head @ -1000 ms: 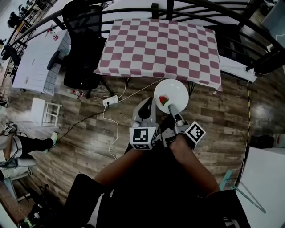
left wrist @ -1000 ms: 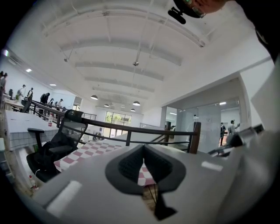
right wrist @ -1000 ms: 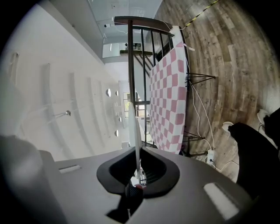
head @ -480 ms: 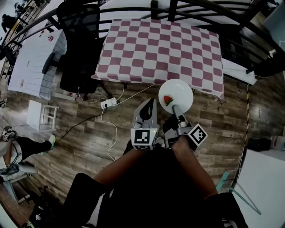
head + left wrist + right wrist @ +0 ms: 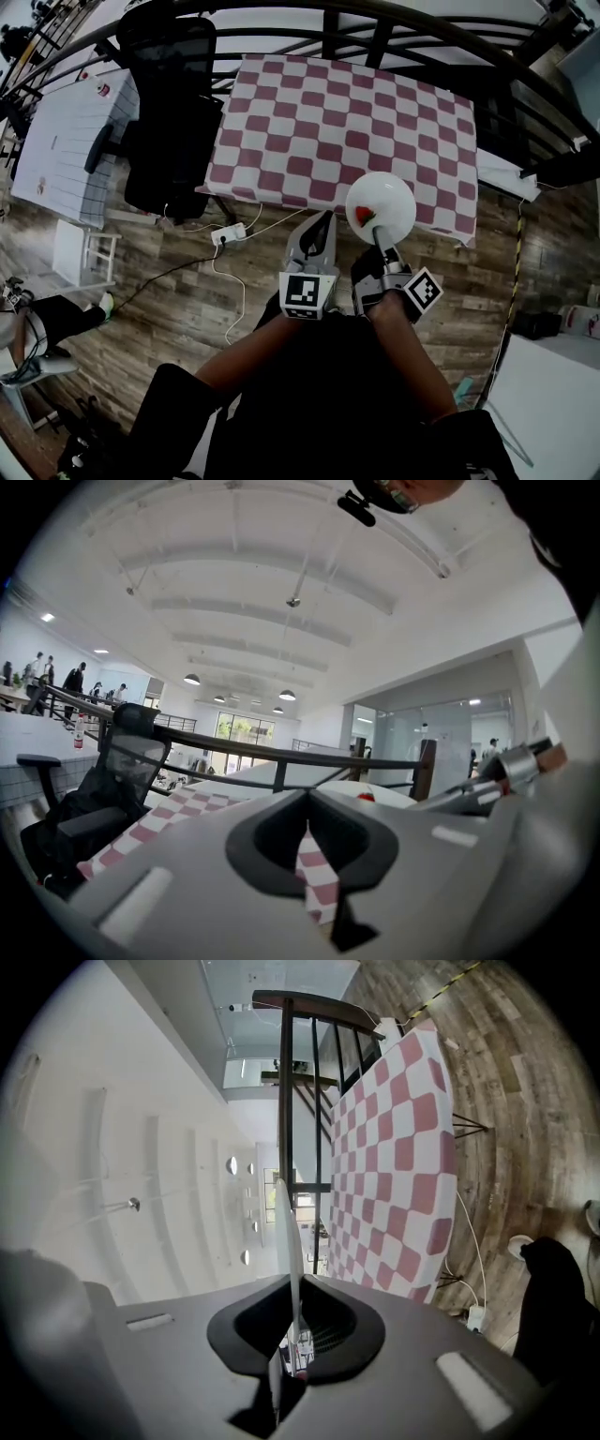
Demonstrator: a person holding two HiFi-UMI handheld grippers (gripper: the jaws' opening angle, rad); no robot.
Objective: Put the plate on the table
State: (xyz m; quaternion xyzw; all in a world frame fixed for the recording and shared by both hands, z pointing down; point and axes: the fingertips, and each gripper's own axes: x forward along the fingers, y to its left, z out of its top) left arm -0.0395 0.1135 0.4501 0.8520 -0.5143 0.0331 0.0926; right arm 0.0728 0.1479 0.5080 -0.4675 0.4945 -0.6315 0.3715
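Ahead and to the left of the left hand-held gripper (image 5: 322,230) stands a black office chair (image 5: 173,103). Just left of the gripper a white power strip (image 5: 231,233) lies on the wooden floor (image 5: 169,309) — a white cable (image 5: 246,291) trails from it. Farther left are a white surface (image 5: 61,131) and a small white rack (image 5: 82,255) — beyond, a black railing (image 5: 330,21) curves.

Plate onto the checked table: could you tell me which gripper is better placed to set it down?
Right. The right tongs grip the plate's rim at the table's near edge; the left tongs are shut, empty.
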